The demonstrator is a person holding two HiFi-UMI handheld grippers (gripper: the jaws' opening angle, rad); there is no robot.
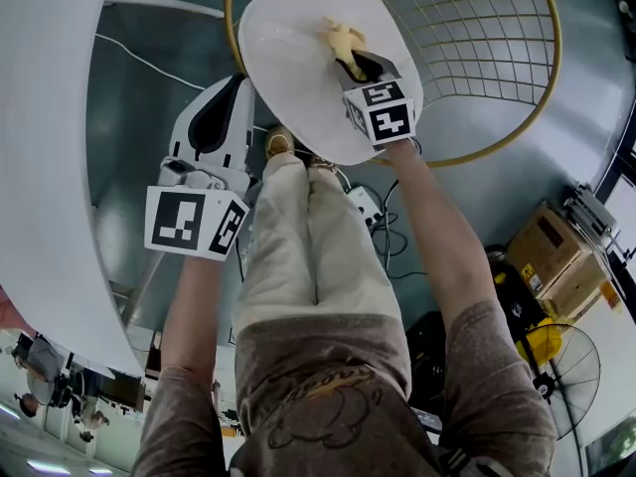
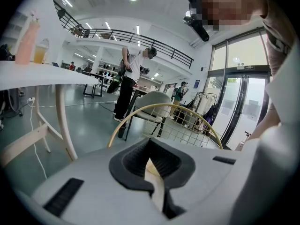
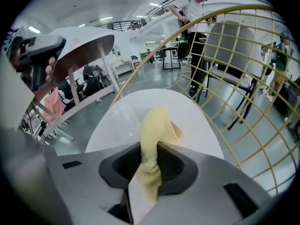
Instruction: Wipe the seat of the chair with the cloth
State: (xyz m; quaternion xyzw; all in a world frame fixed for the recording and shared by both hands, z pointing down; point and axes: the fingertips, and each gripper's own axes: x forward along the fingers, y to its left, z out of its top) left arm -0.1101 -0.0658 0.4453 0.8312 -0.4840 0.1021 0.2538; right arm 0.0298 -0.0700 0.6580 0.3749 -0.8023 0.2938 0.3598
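In the head view the right gripper (image 1: 350,64) is masked at its jaws by its own marker cube, which also covers the pinched end of the cloth (image 1: 341,38) and a patch of the seat (image 1: 288,53) beneath. Beyond that gripper the wire backrest (image 1: 467,38) runs off the top edge. The seat's near rim overlaps the person's shoes (image 1: 279,143). In the left gripper view the left gripper (image 2: 149,159) blocks the seat ahead of it entirely. Far to its left, the bottle (image 2: 27,41) and cup (image 2: 41,50) on the tabletop (image 2: 47,74) are too blurred to read
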